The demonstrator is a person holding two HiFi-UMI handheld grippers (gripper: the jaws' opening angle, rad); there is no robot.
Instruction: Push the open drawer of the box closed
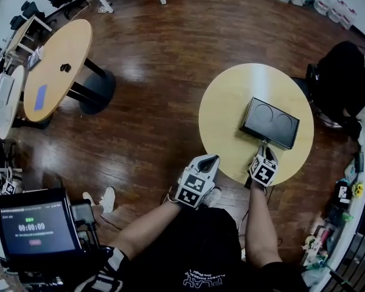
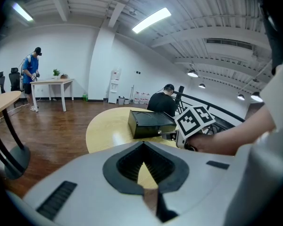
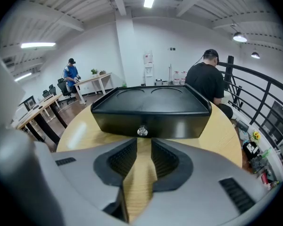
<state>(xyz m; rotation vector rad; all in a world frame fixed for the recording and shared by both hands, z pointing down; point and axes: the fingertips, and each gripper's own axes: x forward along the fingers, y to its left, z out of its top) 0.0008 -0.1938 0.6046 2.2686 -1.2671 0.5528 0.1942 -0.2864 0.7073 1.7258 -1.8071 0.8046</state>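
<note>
A black box point(image 1: 269, 122) lies on the round yellow table point(image 1: 225, 102). Its drawer front point(image 3: 151, 125) faces me, with a small silver knob point(image 3: 142, 131) in the middle; the front looks about level with the box's edge. My right gripper point(image 3: 142, 141) is open over the table, its tips just short of the knob and nothing between them; in the head view the right gripper point(image 1: 263, 148) points at the box's near side. My left gripper point(image 1: 208, 161) hovers off the table's near edge, well left of the box point(image 2: 151, 122). Its tips point(image 2: 142, 146) meet, holding nothing.
A person in black point(image 1: 344, 81) sits just beyond the table's far right side, beside a railing point(image 3: 254, 98). Another round table point(image 1: 58, 66) stands far left across the wooden floor. A screen with a timer point(image 1: 33, 229) is at my lower left.
</note>
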